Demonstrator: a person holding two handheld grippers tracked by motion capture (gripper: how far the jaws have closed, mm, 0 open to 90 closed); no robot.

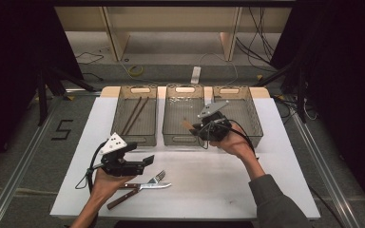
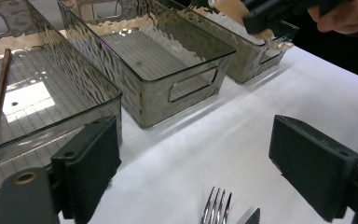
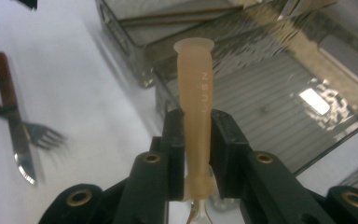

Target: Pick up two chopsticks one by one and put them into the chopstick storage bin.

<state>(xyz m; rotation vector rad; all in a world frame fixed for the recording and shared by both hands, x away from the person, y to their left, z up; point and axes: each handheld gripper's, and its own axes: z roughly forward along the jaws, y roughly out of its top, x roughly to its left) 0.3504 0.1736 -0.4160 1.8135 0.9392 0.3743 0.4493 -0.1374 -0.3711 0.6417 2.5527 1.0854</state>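
My right gripper (image 1: 196,127) is shut on a utensil with a beige handle (image 1: 187,124), held in the air over the near right corner of the middle tray (image 1: 180,139). Seen from the right gripper view, the handle (image 3: 196,79) stands up between the pads of that gripper (image 3: 197,135), and its metal end is hidden below. My left gripper (image 1: 148,160) hangs open near the table's front left with nothing between its jaws (image 2: 196,168). Just beyond it a fork (image 1: 158,177) and a brown-handled knife (image 1: 128,192) lie crossed on the white table.
Three smoky clear trays stand in a row at the back. The left tray (image 1: 134,139) holds two brown chopsticks (image 1: 135,114); the right tray (image 1: 252,118) looks bare inside. Dark floor and aluminium rails border the white table top (image 1: 209,185).
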